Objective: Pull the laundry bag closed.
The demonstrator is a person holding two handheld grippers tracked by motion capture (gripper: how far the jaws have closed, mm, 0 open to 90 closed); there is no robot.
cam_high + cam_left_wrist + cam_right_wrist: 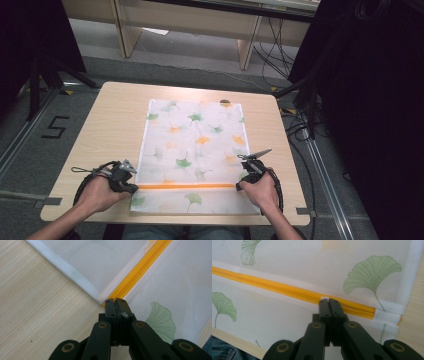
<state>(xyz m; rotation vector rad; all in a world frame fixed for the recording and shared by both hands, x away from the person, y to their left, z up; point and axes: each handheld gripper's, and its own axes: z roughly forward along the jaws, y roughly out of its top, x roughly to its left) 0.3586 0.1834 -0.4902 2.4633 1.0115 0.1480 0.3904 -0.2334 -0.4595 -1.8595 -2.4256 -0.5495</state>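
Note:
A white mesh bag (pixel 192 145) printed with green and orange ginkgo leaves lies flat on the wooden table (pixel 112 125). An orange zipper (pixel 185 186) runs across its near end. My left gripper (pixel 134 188) is at the zipper's left end (pixel 140 265). Its jaws are shut (pixel 116 300) with a bit of white fabric pinched between them. My right gripper (pixel 239 186) is near the zipper's right end (pixel 287 290). Its jaws are shut (pixel 328 300) over the zipper, and a small white tab (pixel 324 298) shows at their tips.
The bag (pixel 287 260) covers the table's middle, with bare wood to its left (pixel 37 302) and right. The near table edge (pixel 232 340) runs just below the bag. Beyond the table are black stands, cables (pixel 300 130) on the floor and wooden furniture.

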